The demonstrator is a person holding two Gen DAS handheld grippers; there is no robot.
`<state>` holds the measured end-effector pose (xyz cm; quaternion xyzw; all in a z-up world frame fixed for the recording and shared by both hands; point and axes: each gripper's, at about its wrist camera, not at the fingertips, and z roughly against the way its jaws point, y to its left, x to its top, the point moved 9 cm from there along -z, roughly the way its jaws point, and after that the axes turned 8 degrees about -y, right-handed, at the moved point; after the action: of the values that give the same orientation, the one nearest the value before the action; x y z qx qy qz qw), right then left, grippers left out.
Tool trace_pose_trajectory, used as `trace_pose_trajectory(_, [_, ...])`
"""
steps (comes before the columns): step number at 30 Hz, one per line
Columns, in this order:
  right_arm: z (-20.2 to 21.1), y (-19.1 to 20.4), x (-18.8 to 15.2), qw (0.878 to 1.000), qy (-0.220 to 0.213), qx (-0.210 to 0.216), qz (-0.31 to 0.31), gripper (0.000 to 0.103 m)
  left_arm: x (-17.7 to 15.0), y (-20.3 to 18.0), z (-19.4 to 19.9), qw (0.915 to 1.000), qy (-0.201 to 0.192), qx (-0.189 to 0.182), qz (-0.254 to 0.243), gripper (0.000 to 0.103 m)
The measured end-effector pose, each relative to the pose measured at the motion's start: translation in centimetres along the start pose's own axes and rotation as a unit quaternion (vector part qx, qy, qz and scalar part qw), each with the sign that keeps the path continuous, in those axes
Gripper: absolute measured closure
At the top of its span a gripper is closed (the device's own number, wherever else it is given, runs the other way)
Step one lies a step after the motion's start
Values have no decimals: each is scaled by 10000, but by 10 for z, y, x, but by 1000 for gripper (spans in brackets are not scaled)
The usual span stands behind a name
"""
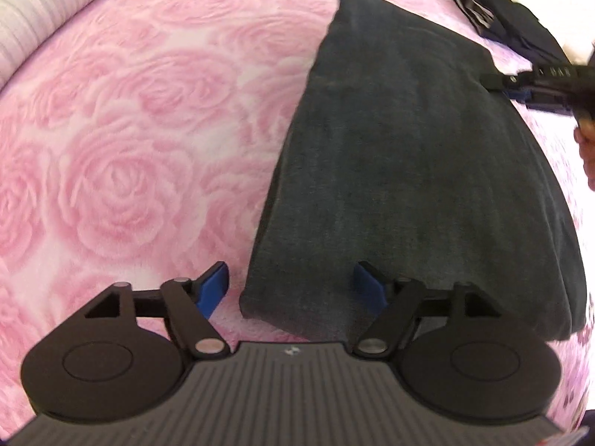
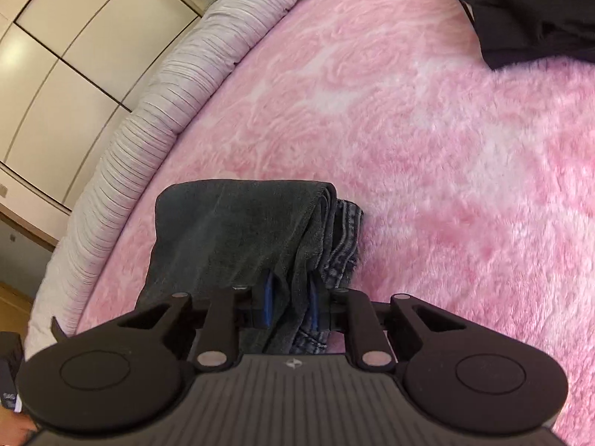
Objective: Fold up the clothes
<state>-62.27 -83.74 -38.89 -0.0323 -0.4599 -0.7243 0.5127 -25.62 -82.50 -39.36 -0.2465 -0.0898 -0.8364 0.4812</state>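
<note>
A dark grey folded pair of jeans (image 1: 409,156) lies on the pink rose-patterned blanket (image 1: 130,148). My left gripper (image 1: 292,290) is open just above the near left corner of the jeans, one blue pad over the blanket, the other over the cloth. My right gripper (image 2: 290,304) is shut on the far edge of the jeans (image 2: 230,238), the layered cloth bunched between its blue pads. It also shows in the left wrist view (image 1: 520,85) at the jeans' right edge.
A black garment (image 2: 520,11) lies on the blanket beyond the jeans, also in the left wrist view (image 1: 502,11). A striped grey-white pillow (image 2: 156,119) runs along the blanket's edge, with cream wardrobe doors (image 2: 55,55) behind.
</note>
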Motion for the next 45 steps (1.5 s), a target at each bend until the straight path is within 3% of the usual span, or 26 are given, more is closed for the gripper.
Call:
trace_pose_trajectory(2, [7,-2,0,9999,62,47,-153,84,7,-1,4,9999,-11,22,-122,32])
trace_pose_trajectory(3, [12,-2,2,9998,84,23,-159,72,11,-1,8,9997,-55,86,-229,38])
trace_pose_trajectory(5, [26,2,9,10000,42,-81,-15,62,26,-4,18,9985,-270,202,-433,45])
trace_pose_trajectory(9, [55,17,28,9967,-372,-435,577,63,76,-30,32,9908,-882,64,-1022,47])
trace_pose_trajectory(11, [57,28,35,9942,-541,-431,827,69,103,-50,29,9837,-1156,-146,-1366,50])
trace_pose_trajectory(14, [42,47,34,9910,-425,-208,1253,72,141,-82,8,9724,-1395,-517,-1799,62])
trace_pose_trajectory(16, [28,52,30,9873,-255,-181,1558,73,161,-95,-15,9679,-1423,-664,-1961,63])
trace_pose_trajectory(17, [18,49,28,9860,-147,-248,1642,73,166,-94,-32,9706,-1292,-642,-1926,63])
trace_pose_trajectory(18, [10,43,27,9853,-85,-315,1678,80,172,-93,-49,9731,-1161,-621,-1891,64])
trace_pose_trajectory(20, [5,36,24,9829,8,-366,1804,83,181,-88,-77,9771,-990,-593,-1785,72])
trace_pose_trajectory(21, [2,32,23,9816,55,-390,1868,83,184,-83,-88,9788,-948,-587,-1720,71])
trace_pose_trajectory(25, [19,27,19,9876,109,-336,1531,72,184,-74,-78,9817,-967,-584,-1534,69])
trace_pose_trajectory(27, [22,19,9,9928,183,-305,1148,59,183,-69,-74,9830,-976,-583,-1441,69])
trace_pose_trajectory(30, [35,13,-4,9988,114,-302,367,48,183,-62,-67,9848,-990,-581,-1301,66])
trace_pose_trajectory(31, [37,11,-8,9994,90,-274,180,44,183,-60,-65,9854,-994,-581,-1254,63])
trace_pose_trajectory(33, [40,8,-14,9996,41,-217,-186,33,183,-55,-60,9865,-1003,-579,-1160,35])
trace_pose_trajectory(36, [32,8,-19,9989,83,0,-471,33,163,-33,-53,9920,-736,-618,-824,33])
trace_pose_trajectory(38, [21,7,-20,9984,144,87,-544,33,137,-15,-52,9950,-344,-754,-549,33])
trace_pose_trajectory(41, [7,3,-19,9980,151,129,-593,32,106,0,-52,9951,82,-929,-314,32])
trace_pose_trajectory(45, [-10,6,-18,9969,108,202,-757,27,91,8,-58,9925,305,-1162,209,31])
